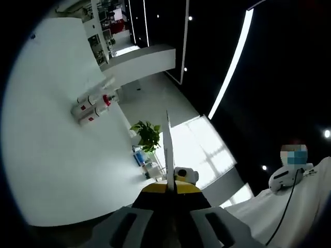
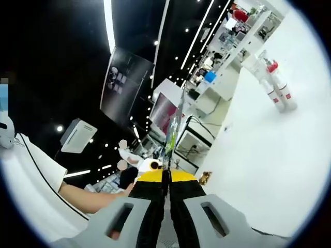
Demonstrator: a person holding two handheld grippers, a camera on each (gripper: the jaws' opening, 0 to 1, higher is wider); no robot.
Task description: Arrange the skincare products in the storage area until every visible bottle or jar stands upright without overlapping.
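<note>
Three white skincare bottles [image 1: 90,107] with red labels, one with a red cap, stand close together on the white table [image 1: 51,155]; the view is rolled sideways. They are far from my left gripper [image 1: 167,118], whose jaws are pressed together edge-on with nothing between them. In the right gripper view the same bottles [image 2: 275,88] sit at the upper right on the white table [image 2: 258,170]. My right gripper [image 2: 180,95] is shut and empty, well away from them. I cannot tell whether the bottles touch one another.
A potted green plant [image 1: 147,134] stands past the table edge. A person in white [image 1: 297,201] is at the lower right, with a sleeve and forearm [image 2: 77,199] at the lower left of the right gripper view. Shelves with goods [image 2: 227,36] lie behind the table.
</note>
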